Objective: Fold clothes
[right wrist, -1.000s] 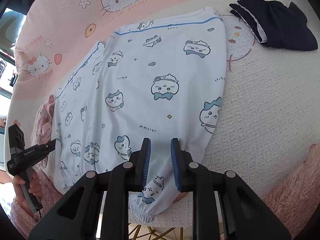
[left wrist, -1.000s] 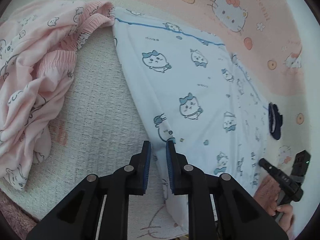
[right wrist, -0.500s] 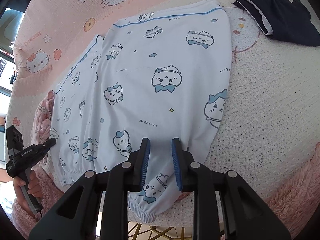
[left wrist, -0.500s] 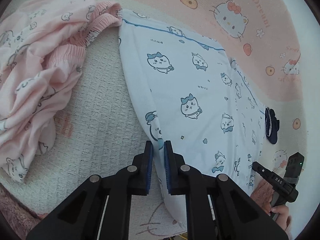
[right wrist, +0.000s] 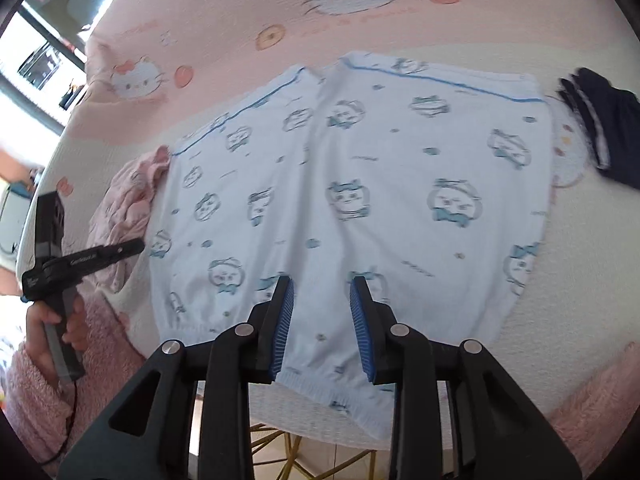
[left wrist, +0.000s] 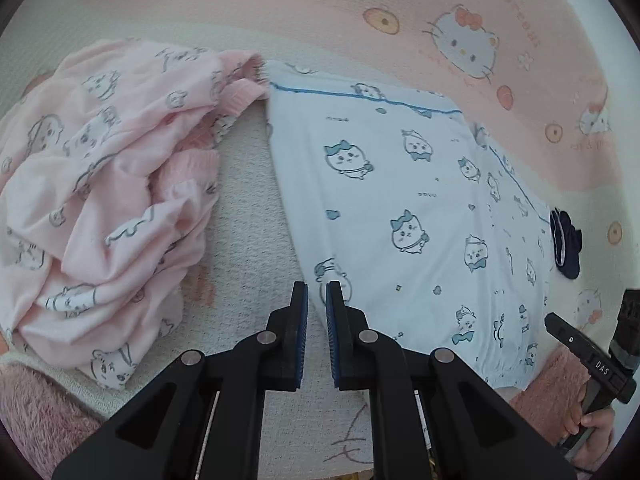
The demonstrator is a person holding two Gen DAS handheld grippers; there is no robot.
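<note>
Both grippers: black plastic linkage arms, silver round pivot screws, blue ribbed pads lining the fingers. Left gripper seen from the right wrist camera: black pistol-grip handle, white lettering, thin dark cable. Fuzzy pink sleeve.

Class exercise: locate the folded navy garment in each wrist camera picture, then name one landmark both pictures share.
Left wrist view: navy garment at the far right edge, beyond the pale blue pyjama bottoms.
Right wrist view: navy garment at upper right, right of the bottoms.
Shared landmark: the bottoms' blue-piped edge.
</note>
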